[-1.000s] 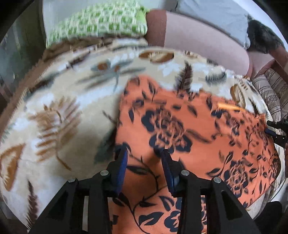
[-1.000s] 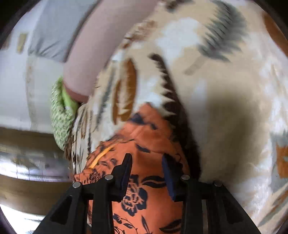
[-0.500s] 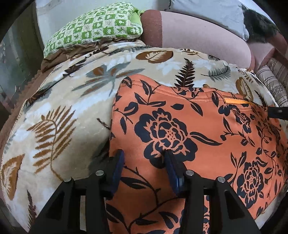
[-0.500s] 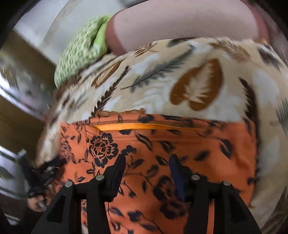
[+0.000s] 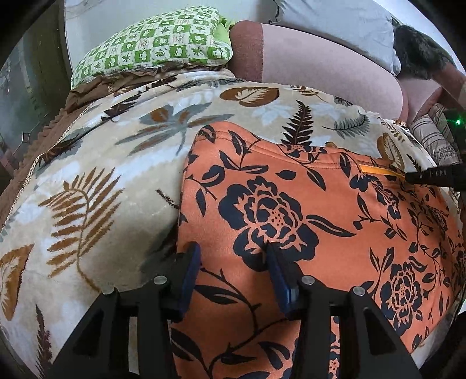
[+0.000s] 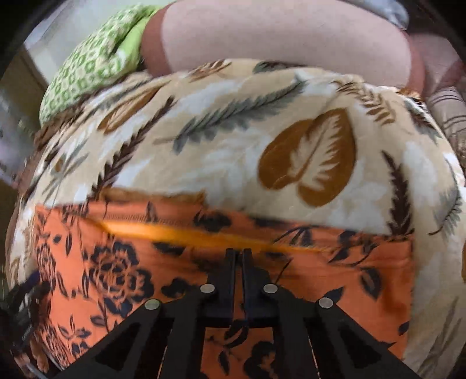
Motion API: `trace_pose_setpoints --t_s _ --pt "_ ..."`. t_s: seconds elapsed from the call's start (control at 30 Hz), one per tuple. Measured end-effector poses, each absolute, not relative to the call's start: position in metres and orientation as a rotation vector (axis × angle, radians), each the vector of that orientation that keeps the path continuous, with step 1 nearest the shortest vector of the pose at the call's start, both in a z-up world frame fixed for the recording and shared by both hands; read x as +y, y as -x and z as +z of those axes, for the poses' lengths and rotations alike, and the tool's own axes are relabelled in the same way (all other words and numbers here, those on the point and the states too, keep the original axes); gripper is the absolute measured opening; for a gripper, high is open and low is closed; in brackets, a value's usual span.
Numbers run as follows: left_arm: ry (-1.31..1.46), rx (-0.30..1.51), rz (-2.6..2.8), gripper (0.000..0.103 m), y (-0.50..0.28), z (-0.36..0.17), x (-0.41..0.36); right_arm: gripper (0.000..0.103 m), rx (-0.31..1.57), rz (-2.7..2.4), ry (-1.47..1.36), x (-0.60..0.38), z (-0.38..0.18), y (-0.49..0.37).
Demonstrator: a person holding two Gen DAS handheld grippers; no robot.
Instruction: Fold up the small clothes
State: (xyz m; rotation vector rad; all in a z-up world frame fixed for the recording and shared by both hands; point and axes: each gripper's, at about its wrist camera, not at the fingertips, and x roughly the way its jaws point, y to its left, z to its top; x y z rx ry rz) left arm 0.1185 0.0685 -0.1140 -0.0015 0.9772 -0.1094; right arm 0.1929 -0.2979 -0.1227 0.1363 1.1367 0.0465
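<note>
An orange garment (image 5: 291, 210) with a navy flower print lies flat on a leaf-patterned blanket (image 5: 116, 175). My left gripper (image 5: 233, 262) stands open low over the garment's near left part, its left finger at the cloth's left edge; the pads do not press on the fabric. In the right wrist view the garment (image 6: 174, 277) shows a yellow strip along its far hem. My right gripper (image 6: 238, 252) is shut there, pinching the cloth at that strip. Its black tip (image 5: 431, 177) shows in the left wrist view at the strip's right end.
A green checked pillow (image 5: 157, 43) and a pink bolster (image 5: 320, 67) lie behind the blanket, with a grey pillow (image 5: 335, 20) and a dark furry thing (image 5: 419, 55) beyond. A striped cushion (image 5: 434, 137) sits at the far right. Bare blanket lies left of the garment.
My right gripper swung round to face the garment's far hem, then shut at the yellow strip. The left gripper stayed almost still, its jaws slightly wider than a second ago.
</note>
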Motion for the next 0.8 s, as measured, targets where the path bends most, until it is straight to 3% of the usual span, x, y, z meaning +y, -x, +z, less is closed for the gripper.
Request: trace_pose_setpoints --t_s 0.17,0.4,0.73,0.8 --pt "0.067 0.982 -0.127 0.049 -0.114 -0.104 0.075 0.006 1.097 0.243 -0.204 -0.28 -0.113 -0.191" --pt "0.123 0.944 -0.22 0.056 -0.085 -0.091 0.072 0.006 1.168 0.42 0.132 -0.234 -0.119 -0.206" --pt "0.066 0.942 -0.259 0.06 -0.081 -0.108 0.061 0.007 1.139 0.521 0.321 -0.223 -0.13 -0.196" --pt "0.067 0.94 -0.26 0.06 -0.082 -0.11 0.062 0.012 1.146 0.502 0.357 -0.223 -0.133 -0.195"
